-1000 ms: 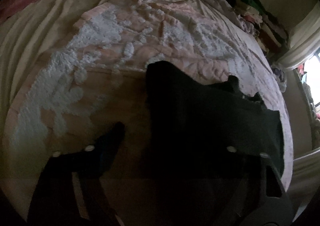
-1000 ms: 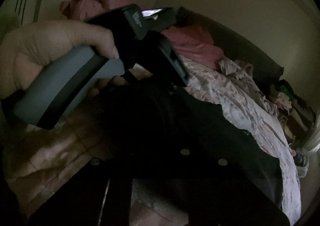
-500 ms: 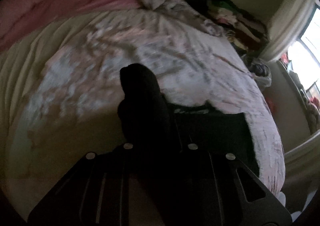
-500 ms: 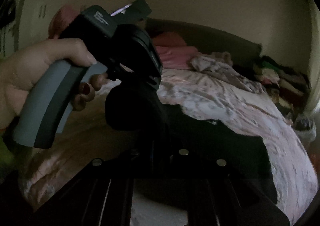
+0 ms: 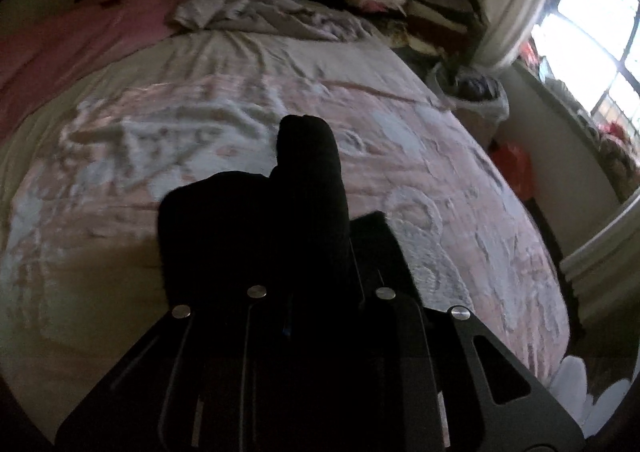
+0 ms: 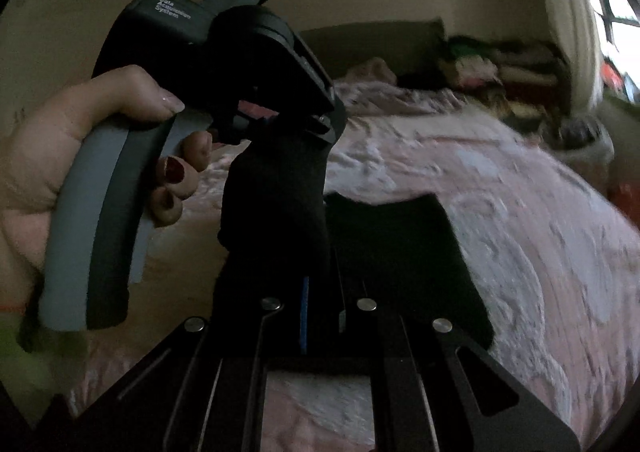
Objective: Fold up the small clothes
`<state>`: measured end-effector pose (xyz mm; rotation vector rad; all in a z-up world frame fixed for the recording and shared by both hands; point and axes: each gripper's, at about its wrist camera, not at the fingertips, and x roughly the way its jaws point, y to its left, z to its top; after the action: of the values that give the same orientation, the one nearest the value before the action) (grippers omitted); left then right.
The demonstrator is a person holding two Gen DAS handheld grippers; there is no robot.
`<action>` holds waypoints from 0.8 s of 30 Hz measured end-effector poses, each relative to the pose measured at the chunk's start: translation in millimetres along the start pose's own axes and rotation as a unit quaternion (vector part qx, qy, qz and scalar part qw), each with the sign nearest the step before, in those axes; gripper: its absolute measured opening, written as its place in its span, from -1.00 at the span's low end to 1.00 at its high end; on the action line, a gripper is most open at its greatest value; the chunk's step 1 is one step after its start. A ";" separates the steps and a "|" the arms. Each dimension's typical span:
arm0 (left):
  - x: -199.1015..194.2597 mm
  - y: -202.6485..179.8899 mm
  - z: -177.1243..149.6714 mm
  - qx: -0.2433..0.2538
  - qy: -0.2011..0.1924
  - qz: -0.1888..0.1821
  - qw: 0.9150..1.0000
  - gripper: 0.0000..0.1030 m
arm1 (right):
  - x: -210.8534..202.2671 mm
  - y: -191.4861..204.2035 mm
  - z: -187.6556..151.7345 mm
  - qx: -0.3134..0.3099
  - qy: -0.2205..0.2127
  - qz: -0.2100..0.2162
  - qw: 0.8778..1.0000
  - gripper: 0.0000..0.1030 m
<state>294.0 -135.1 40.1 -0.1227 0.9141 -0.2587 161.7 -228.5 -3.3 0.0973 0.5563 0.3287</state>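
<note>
i have a black cloth (image 6: pixel 276 212) lifted off the bed (image 5: pixel 400 132), pinched between both tools. in the right wrist view the left gripper (image 6: pixel 292 124) sits at about eleven o'clock, its jaws closed on the top of the cloth, with the hand (image 6: pixel 80 148) wrapped round the grey handle. the cloth hangs from there down to my right gripper (image 6: pixel 320 316) at six o'clock, whose jaws stand close together with the cloth between them, so i read it as clamped too. in the left wrist view the left gripper (image 5: pixel 316 292) shows the same: jaws nearly together and the cloth (image 5: pixel 280 220) bunched up between and above them, rising toward twelve o'clock. a second flat part of dark cloth (image 6: pixel 400 252) lies on the bed at about three o'clock of the right tool; i cannot tell whether it is the same garment or another. my judgement is that i am mid-fold, carrying one edge over. to do this well i would keep both grips firm, keep the held span lightly taut so it does not sag or twist, bring the lifted edge over the flat part squarely, and lay it down edge on edge before letting go. the cloth is thick and bunched, so it could slip or land crooked; the dim light hides its hems. the clothes pile (image 5: pixel 400 0) at one o'clock is well apart.
</note>
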 end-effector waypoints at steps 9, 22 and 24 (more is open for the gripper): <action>46.9 -48.3 -7.8 0.029 0.034 0.007 0.999 -0.78 | -0.6 -50.0 -10.3 0.065 0.017 -0.008 0.998 -0.88; 71.0 -56.6 -12.9 0.024 0.038 -0.047 0.998 0.16 | 22.5 -99.9 -28.4 0.197 0.084 0.038 0.976 -0.69; 51.9 -51.9 -11.7 0.020 0.011 -0.055 0.998 0.17 | 25.1 -106.9 -31.9 0.225 0.091 0.058 0.968 -0.66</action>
<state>306.1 -199.1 4.4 -0.1334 0.9246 -0.3820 194.7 -320.9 -62.0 0.5449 0.8038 0.3229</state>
